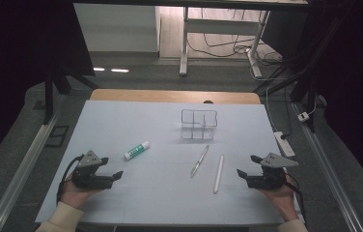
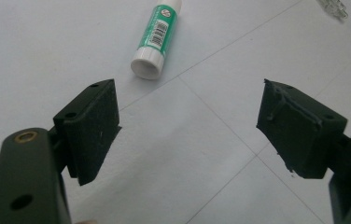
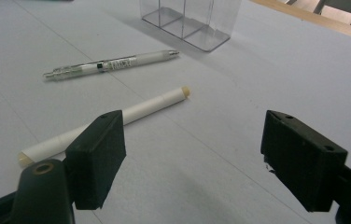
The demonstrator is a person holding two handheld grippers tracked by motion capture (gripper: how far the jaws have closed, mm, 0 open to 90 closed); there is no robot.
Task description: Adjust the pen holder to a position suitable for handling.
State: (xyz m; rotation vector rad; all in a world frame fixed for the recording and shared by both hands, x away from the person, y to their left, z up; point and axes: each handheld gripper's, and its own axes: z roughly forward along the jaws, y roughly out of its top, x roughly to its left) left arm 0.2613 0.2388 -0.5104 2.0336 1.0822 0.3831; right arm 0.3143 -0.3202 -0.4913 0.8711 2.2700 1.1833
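Observation:
A green-and-white glue stick (image 1: pixel 136 150) (image 2: pixel 157 35) lies on the white table left of centre. A clear pen (image 1: pixel 199 160) (image 3: pixel 110 64) and a plain white stick (image 1: pixel 218 173) (image 3: pixel 117 122) lie side by side right of centre. Behind them stands a clear plastic organizer (image 1: pixel 199 124) (image 3: pixel 190 21) with several compartments. My left gripper (image 1: pixel 111 167) (image 2: pixel 190 123) rests at the near left, open and empty, just short of the glue stick. At the near right my right gripper (image 1: pixel 247 166) (image 3: pixel 194 154) stands open and empty, beside the white stick.
The white table top (image 1: pixel 121 121) has a wooden strip (image 1: pixel 170 95) along its far edge. A power strip (image 1: pixel 284 143) and cables lie off the right side. Metal rails (image 1: pixel 25 159) run along both sides, and a desk frame (image 1: pixel 218 34) stands beyond.

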